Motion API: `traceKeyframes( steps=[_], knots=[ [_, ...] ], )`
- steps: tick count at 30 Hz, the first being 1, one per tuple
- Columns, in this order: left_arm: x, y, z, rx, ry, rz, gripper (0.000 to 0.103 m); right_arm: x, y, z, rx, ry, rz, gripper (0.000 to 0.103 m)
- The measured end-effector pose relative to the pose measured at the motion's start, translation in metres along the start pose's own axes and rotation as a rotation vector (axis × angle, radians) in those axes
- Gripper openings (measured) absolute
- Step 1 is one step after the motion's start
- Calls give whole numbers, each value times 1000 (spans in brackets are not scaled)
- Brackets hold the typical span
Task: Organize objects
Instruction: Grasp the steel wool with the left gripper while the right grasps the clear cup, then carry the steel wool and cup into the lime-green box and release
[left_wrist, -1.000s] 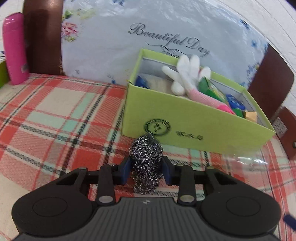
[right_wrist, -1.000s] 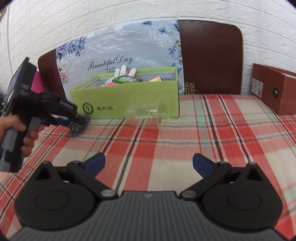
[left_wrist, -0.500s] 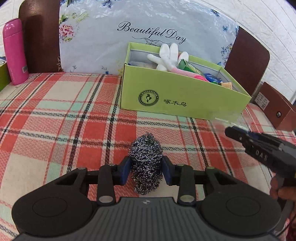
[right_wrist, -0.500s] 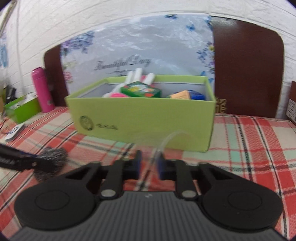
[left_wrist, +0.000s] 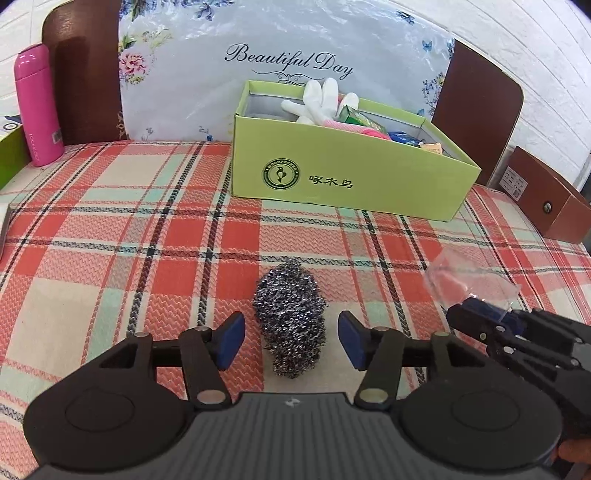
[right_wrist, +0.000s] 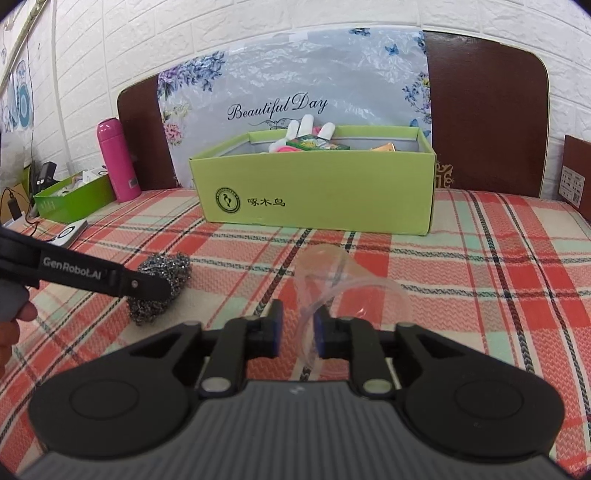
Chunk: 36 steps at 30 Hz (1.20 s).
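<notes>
1. Since the earlier frames the left gripper (left_wrist: 291, 339) has let go: its jaws are opening, the blue pads (left_wrist: 231, 339) now stand clear on both sides of the steel wool scrubber (left_wrist: 291, 317), which sits on the plaid cloth between them, touching neither.
2. On the right side, the right gripper (right_wrist: 297, 334), wide apart a second ago, has closed in on a clear plastic cup (right_wrist: 332, 288). Its jaws are now opening a little; the cup's thin, bent rim is still between the pads, and I cannot tell whether they still pinch it.
3. Outward from both, the plaid-covered bed (left_wrist: 129, 229) runs to the far green box (left_wrist: 351, 173), which already holds a white glove (left_wrist: 317, 99) and small packets.
4. Far left stand a pink bottle (left_wrist: 38, 107) and a second green tray (right_wrist: 74, 195); a brown box (left_wrist: 546, 199) sits far right.
5. My judgement: the scrubber was set down short of the box, so it remains unsorted, while the cup seems the item now being handled; both probably belong in the green box.
</notes>
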<state>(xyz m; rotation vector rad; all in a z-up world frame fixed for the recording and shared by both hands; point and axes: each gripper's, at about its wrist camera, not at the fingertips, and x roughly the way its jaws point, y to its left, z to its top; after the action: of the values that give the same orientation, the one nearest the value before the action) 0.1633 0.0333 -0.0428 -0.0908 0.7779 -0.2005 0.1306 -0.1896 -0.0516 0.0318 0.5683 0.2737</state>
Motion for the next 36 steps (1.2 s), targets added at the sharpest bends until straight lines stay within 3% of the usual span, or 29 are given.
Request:
traceKeyframes(
  steps=[5,6,7,15,23,27,36],
  knots=[
    [8,5,2,-24,18,8,58,6,0,0,11,11,-6,21],
    [10,5,3,-23,22,-1,54,6,0,0,13,18,1,16],
    [12,5,4,-19,27,-15,39,5,1,0,10,24,12,8],
    [-12,-10,14,17,-18,-97,37,-25,16,18,-48,-32,88,4],
    [-44,-31,73,83,-159,-141,37,-40,10,76,-96,-174,92,4],
    [-44,-37,105,107,-218,-129,37,-30,0,107,-120,-241,61,4],
    [8,-32,166,99,-222,-88,37,47,-25,155,-190,-322,-34,4]
  ],
)
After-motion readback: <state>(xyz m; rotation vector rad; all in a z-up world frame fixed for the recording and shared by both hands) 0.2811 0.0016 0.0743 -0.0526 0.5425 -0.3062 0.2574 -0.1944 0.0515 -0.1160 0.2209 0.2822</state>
